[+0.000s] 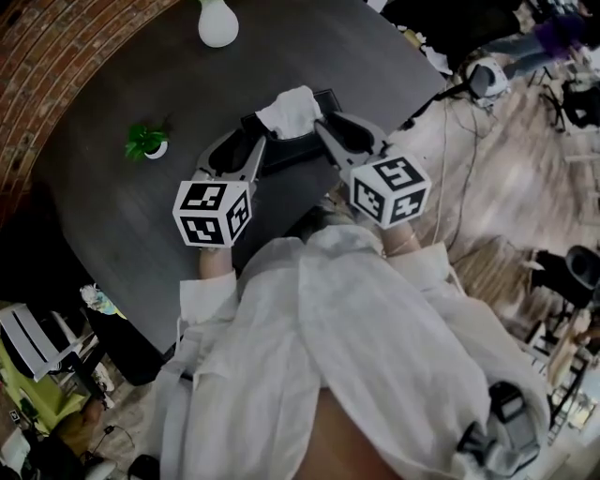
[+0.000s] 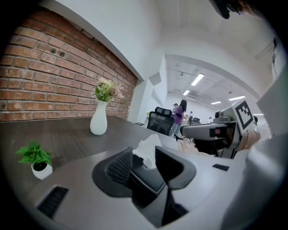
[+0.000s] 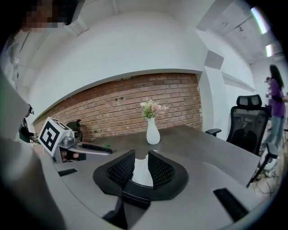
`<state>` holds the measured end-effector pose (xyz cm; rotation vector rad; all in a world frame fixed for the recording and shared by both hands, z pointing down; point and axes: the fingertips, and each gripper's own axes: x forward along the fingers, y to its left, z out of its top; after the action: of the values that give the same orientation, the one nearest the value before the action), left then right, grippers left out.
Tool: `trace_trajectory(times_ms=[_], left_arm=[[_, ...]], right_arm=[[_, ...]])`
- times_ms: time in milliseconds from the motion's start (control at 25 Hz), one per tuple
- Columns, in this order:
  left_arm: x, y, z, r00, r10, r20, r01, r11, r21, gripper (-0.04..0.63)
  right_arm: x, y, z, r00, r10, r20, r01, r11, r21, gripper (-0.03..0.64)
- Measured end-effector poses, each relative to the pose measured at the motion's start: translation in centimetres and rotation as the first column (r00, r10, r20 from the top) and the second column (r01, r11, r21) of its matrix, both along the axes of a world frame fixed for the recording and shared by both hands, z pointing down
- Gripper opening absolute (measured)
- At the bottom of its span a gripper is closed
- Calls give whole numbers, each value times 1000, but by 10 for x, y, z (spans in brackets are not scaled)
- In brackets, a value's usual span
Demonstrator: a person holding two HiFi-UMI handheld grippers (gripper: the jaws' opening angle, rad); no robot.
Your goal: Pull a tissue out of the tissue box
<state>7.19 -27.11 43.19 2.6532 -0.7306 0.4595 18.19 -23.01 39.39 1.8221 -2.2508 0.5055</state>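
the tissue box (image 1: 284, 150) sits at our 12 o'clock on the tabletop (image 1: 112, 216). the left gripper (image 2: 147, 158), jaws wide, straddles its corner, likely to steady it; the right gripper (image 3: 140, 158), half open, brackets the tissue (image 3: 143, 174) unpinched, ready to pull.

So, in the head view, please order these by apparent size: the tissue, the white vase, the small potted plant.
1. Tissue.
2. White vase and potted plant: they look alike; the frame's top edge cuts the vase, so unranked.
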Motion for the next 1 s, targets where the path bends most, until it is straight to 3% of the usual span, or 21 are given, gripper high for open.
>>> trace_trajectory(times_ms=[480, 1000], left_arm=[[-11, -17, 17, 987, -157, 32, 159, 985, -61, 152], [8, -10, 33, 974, -193, 119, 206, 972, -112, 163]], right_arm=[[25, -44, 3, 993, -120, -7, 119, 992, -31, 87], [21, -84, 8, 938, -346, -22, 344, 936, -70, 87]])
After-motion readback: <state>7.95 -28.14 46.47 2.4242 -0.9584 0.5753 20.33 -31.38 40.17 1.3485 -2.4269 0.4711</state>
